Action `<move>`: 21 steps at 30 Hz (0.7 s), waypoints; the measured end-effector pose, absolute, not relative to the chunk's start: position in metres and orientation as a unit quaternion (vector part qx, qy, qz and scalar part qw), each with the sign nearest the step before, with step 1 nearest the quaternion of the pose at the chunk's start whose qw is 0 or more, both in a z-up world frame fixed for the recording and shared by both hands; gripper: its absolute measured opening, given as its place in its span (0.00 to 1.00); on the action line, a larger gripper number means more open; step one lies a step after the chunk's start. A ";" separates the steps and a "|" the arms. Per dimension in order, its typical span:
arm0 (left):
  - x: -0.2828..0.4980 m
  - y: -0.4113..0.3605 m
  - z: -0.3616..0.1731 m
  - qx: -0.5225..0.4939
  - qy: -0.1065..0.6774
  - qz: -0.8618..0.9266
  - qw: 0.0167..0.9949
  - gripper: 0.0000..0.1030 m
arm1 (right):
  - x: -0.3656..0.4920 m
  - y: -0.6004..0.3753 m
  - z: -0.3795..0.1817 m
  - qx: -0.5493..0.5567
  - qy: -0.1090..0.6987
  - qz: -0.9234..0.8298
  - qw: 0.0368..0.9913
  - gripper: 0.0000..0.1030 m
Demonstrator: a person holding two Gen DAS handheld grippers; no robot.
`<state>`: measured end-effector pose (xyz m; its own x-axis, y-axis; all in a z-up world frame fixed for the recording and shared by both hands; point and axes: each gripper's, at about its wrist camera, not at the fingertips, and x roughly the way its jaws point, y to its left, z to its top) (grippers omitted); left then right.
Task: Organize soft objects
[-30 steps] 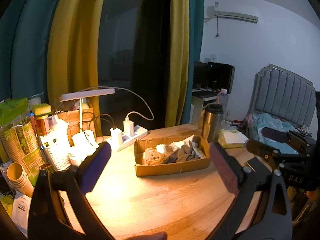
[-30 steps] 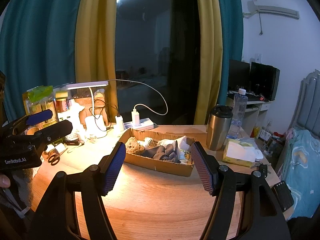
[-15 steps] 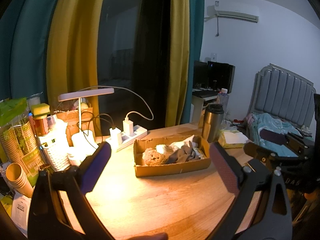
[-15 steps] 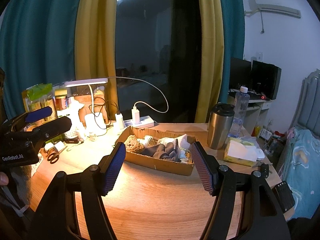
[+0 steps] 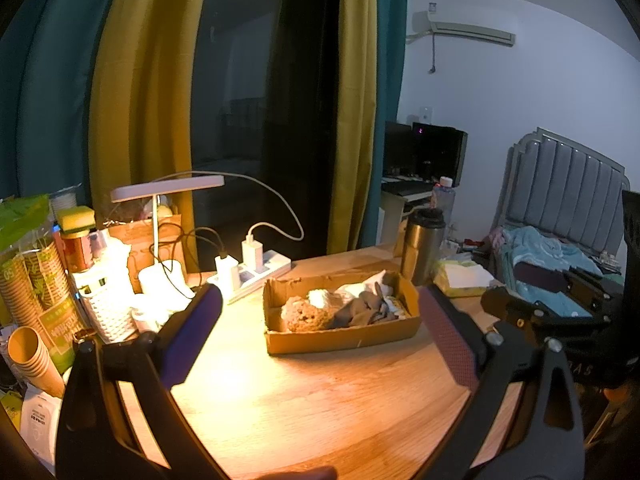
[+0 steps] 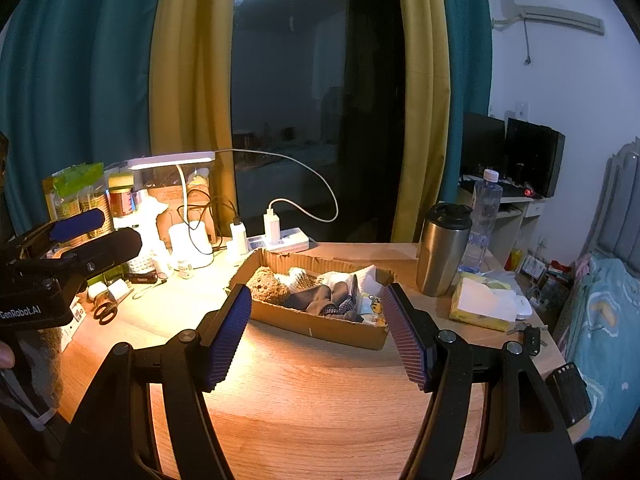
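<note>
A shallow cardboard box (image 5: 340,340) (image 6: 320,326) sits on the round wooden table (image 5: 320,400). Inside it lie a brown spongy lump (image 5: 300,314) (image 6: 266,288), a dark grey cloth (image 5: 360,308) (image 6: 320,300) and white cloth (image 5: 320,298) (image 6: 360,276). My left gripper (image 5: 318,294) hangs open on the near side of the box, nothing between its pads. My right gripper (image 6: 315,291) is also open and empty, short of the box. Each gripper shows in the other's view: the right gripper (image 5: 516,290) at the right edge, the left gripper (image 6: 108,232) at the left.
A steel tumbler (image 6: 442,252), a water bottle (image 6: 484,216) and a tissue pack (image 6: 480,304) stand right of the box. A lit desk lamp (image 5: 168,188), power strip (image 5: 256,270), paper cups (image 5: 28,352) and scissors (image 6: 106,312) crowd the left. A bed (image 6: 608,320) lies beyond the table's right edge.
</note>
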<state>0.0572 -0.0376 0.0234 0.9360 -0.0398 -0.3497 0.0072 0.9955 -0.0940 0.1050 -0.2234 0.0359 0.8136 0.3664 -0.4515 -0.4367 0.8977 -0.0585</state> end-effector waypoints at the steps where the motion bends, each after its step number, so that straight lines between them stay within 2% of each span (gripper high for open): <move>1: 0.057 -0.038 0.023 -0.046 0.178 -0.012 0.983 0.97 | 0.105 -0.223 0.036 -0.080 0.220 0.211 0.949 0.69; 21: 0.063 -0.042 0.020 -0.044 0.181 -0.015 0.982 0.97 | 0.108 -0.224 0.034 -0.080 0.223 0.210 0.948 0.69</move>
